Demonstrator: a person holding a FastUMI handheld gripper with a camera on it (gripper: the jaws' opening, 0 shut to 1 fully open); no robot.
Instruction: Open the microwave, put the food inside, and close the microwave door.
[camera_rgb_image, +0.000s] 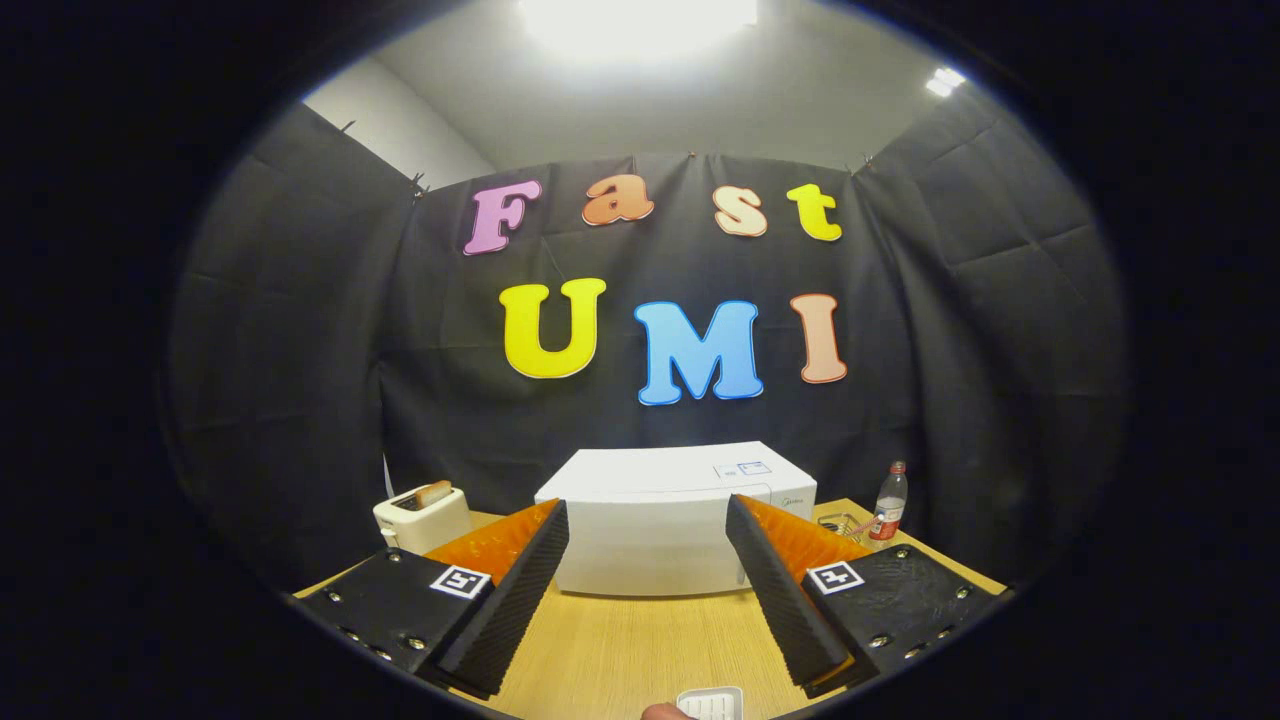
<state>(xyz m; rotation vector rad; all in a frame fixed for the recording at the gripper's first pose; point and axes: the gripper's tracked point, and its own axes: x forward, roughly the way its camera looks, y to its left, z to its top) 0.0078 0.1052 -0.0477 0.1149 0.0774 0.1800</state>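
tabletop (620, 640) under level, spread fingers (520, 580)

Cream-coloured two-slot toaster (420, 517) with a browned slice of toast (433, 492) standing upright in a slot, light wood-grain tabletop (640, 645), clear plastic water bottle (889, 503) with a red cap and red label, upright near the table's far corner, black cloth wall (300, 330) behind all.
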